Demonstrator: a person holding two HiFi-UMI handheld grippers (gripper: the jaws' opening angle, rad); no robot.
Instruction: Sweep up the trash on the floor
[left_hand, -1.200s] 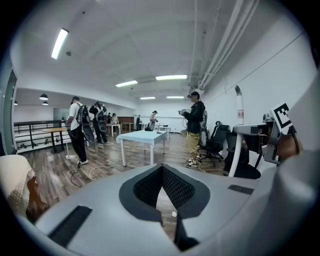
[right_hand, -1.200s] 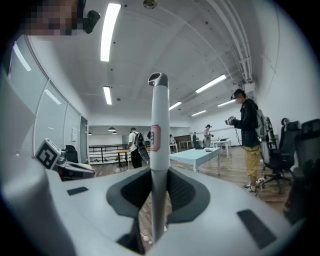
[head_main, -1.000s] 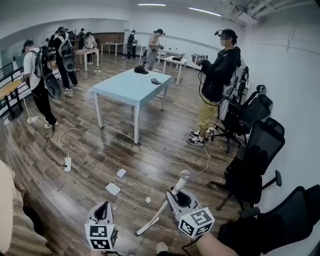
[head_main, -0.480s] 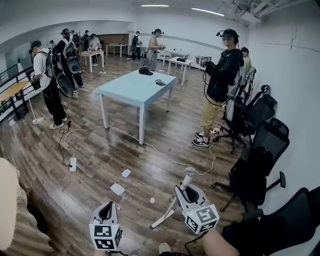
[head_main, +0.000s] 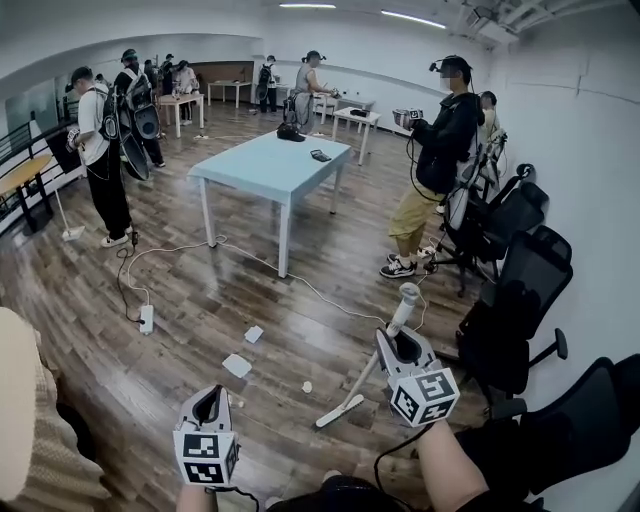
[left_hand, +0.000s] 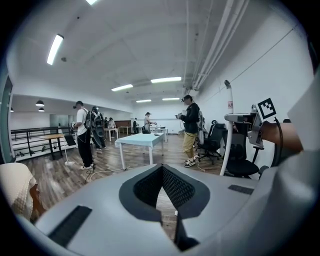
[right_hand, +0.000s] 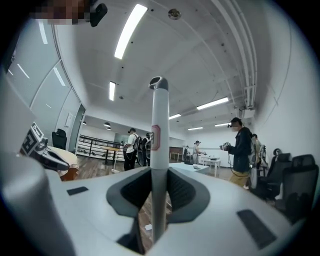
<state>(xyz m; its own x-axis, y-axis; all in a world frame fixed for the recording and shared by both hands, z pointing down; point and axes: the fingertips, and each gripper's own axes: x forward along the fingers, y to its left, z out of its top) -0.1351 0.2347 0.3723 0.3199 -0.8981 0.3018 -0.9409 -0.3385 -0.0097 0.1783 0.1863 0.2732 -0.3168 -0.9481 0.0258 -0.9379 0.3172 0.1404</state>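
Note:
My right gripper (head_main: 403, 346) is shut on the white broom handle (head_main: 405, 305). The handle slants down to the broom head (head_main: 340, 411) on the wooden floor. In the right gripper view the handle (right_hand: 160, 130) stands upright between the jaws of my right gripper (right_hand: 159, 187). Two scraps of white paper (head_main: 237, 365) (head_main: 254, 334) and a small white ball (head_main: 307, 386) lie on the floor left of the broom head. My left gripper (head_main: 207, 405) hovers low at the front left; its jaws are shut on nothing (left_hand: 167, 202).
A light blue table (head_main: 270, 165) stands ahead. A white cable (head_main: 300, 283) and a power strip (head_main: 146, 318) lie on the floor. Black office chairs (head_main: 520, 320) line the right wall. A person (head_main: 435, 170) stands by them, and others (head_main: 100, 150) stand at the left.
My right gripper has carried the broom rightward and away from me, and the broom head has slid right along the floor. The left gripper has hardly moved.

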